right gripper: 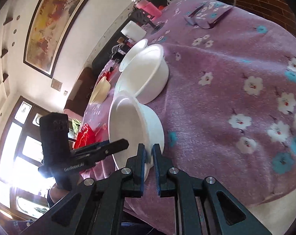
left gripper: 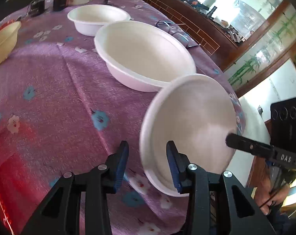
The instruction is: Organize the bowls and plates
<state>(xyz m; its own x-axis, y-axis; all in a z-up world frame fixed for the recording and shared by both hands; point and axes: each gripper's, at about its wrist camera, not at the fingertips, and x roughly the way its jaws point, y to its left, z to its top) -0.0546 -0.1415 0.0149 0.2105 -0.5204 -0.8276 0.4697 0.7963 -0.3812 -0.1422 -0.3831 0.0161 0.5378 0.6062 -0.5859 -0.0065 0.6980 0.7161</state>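
Right now the sorting looks early: by my read nothing is nested yet. 3 white bowls and 1 beige bowl (left gripper: 3, 43) sit or hang apart, none inside another.

Your right hand-held gripper (right gripper: 148, 152) is clamped on the rim of the tilted white bowl (right gripper: 136, 131), pads nearly together with the wall pinched between them. That bowl is tipped on edge, mouth facing your left side, and appears lifted off the purple tabletop (right gripper: 236, 98); contact underneath isn't visible.

Your left hand-held gripper (left gripper: 147, 164) is spread wide and holds nothing. In the left wrist view, the tilted bowl's rim sits between its 2 fingers, with the right pad just beside or touching the bowl's inside face; I can't tell which.

Ahead of both hand-held grippers: the large white bowl (left gripper: 144, 56) upright, then the far white bowl (left gripper: 98, 18) beyond it. The beige one is well off to the left of your left hand-held gripper.

Left to do, as I judge it: drop the held bowl into the large one, then stack the rest. No plates visible.
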